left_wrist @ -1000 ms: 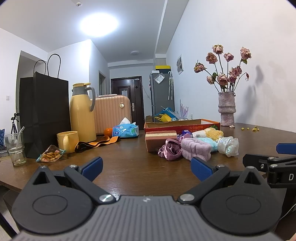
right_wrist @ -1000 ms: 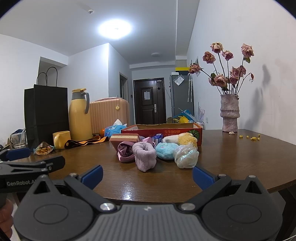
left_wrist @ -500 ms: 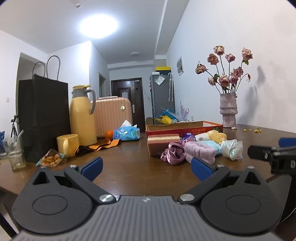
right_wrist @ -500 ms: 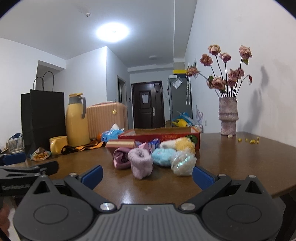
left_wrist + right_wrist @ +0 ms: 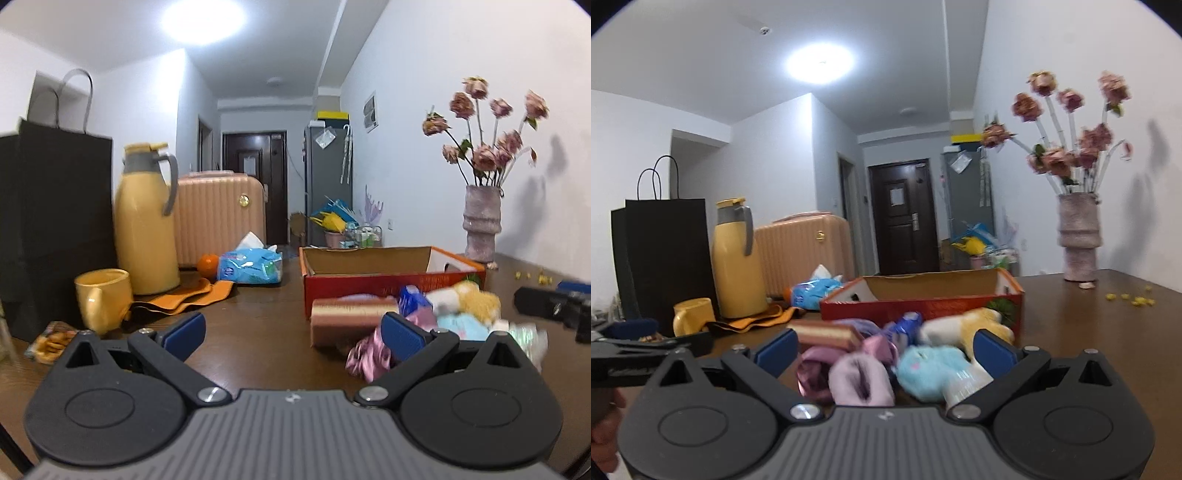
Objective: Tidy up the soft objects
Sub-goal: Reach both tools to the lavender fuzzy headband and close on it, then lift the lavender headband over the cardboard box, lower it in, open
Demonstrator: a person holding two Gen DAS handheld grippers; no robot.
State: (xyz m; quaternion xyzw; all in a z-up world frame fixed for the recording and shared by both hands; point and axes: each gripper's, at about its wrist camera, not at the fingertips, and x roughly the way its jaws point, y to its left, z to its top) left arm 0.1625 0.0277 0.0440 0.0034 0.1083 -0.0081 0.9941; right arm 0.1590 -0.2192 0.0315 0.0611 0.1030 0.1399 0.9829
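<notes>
A pile of soft things lies in front of the open red cardboard box: a lilac fluffy band, a pink satin scrunchie, a light blue plush and a yellow-and-white plush. My right gripper is close over the pile. Its jaws are closing, with the pile between them and the pads not touching it. My left gripper is open over bare table. The scrunchie and a striped block lie just by its right finger.
A yellow thermos, a yellow mug, an orange cloth, a tissue pack and a black paper bag stand on the left. A vase of dried roses stands at the far right by the wall.
Both grippers have moved forward and a little up towards the pile, which now looks larger and nearer. The right gripper's fingers now flank it.
</notes>
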